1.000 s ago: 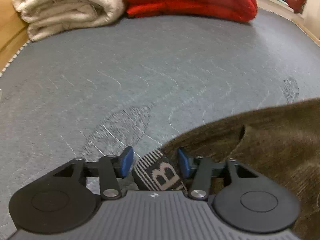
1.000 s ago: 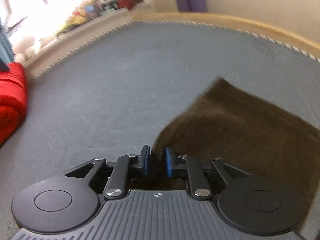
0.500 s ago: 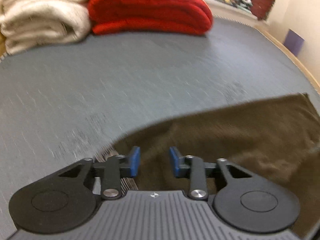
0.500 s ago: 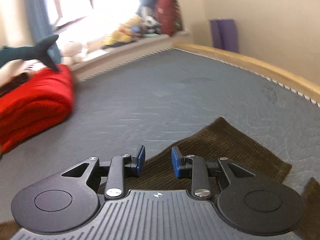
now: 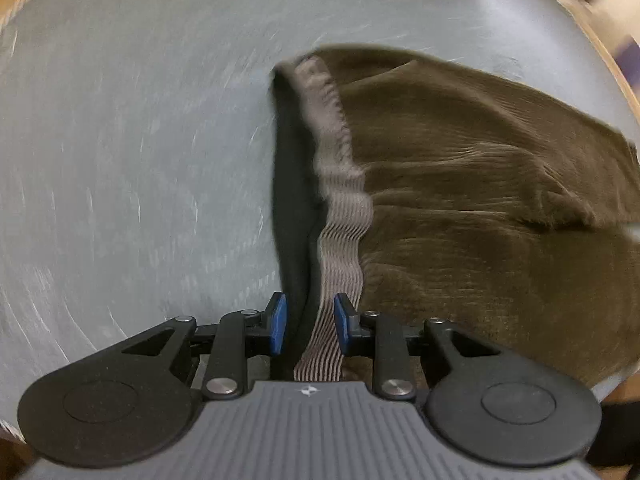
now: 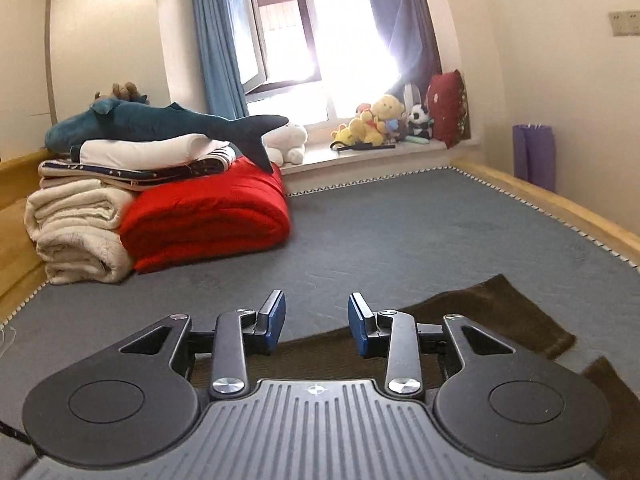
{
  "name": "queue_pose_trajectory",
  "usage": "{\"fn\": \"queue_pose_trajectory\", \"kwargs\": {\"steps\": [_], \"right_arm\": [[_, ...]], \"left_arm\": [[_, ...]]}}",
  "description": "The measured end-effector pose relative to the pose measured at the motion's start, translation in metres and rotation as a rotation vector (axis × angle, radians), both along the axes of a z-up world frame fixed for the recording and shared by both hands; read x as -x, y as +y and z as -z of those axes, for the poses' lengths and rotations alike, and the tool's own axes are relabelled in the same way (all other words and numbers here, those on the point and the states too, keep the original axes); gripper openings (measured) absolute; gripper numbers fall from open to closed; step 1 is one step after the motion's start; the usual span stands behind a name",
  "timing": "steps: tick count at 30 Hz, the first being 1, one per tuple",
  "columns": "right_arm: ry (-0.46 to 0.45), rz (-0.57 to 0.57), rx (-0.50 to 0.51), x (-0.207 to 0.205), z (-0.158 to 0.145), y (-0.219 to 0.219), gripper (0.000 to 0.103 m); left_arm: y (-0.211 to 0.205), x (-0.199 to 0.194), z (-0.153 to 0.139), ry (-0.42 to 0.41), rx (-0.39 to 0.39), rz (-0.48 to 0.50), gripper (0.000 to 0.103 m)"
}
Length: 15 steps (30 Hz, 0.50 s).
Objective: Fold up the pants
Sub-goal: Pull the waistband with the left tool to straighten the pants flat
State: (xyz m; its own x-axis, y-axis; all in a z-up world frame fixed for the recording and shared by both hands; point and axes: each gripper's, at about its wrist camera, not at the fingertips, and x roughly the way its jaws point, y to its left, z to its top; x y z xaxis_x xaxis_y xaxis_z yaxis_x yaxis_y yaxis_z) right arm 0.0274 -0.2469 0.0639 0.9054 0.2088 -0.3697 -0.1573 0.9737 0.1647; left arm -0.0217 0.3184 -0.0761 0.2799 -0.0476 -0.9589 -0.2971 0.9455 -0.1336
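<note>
Brown corduroy pants lie spread on the grey mattress. Their striped waistband and dark lining run up between the blue pads of my left gripper, which points steeply down. Its jaws are opening slightly, but the fabric still fills the gap and touches both pads. In the right wrist view my right gripper hovers above the pants and faces the window. Its jaws are opening, with nothing between them. One pant leg end lies flat to its right.
A red blanket and a cream blanket are stacked at the far left, with folded linen and a plush shark on top. Soft toys line the windowsill. A wooden bed frame borders the right side.
My left gripper closed on the waistband and swung to look down along it. My right gripper let go of the brown fabric, rose and tipped up toward the window.
</note>
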Motion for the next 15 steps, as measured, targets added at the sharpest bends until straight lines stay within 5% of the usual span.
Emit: {"fn": "queue_pose_trajectory", "kwargs": {"steps": [4,10,13,15], "right_arm": [[0.05,0.032,-0.015,0.001,0.015,-0.009,0.037],[0.087,-0.02,0.041,-0.004,0.033,0.002,0.037],[0.125,-0.024,0.059,-0.008,0.044,0.006,0.037],[0.153,-0.026,0.06,-0.011,0.05,0.008,0.037]], "left_arm": [[0.011,0.0,0.013,0.013,0.02,-0.017,0.051],[0.007,-0.003,0.031,0.05,0.086,0.027,0.051],[-0.005,-0.004,0.035,0.043,0.02,0.11,0.049],[-0.01,-0.002,0.033,0.023,0.001,0.153,0.039]]}}
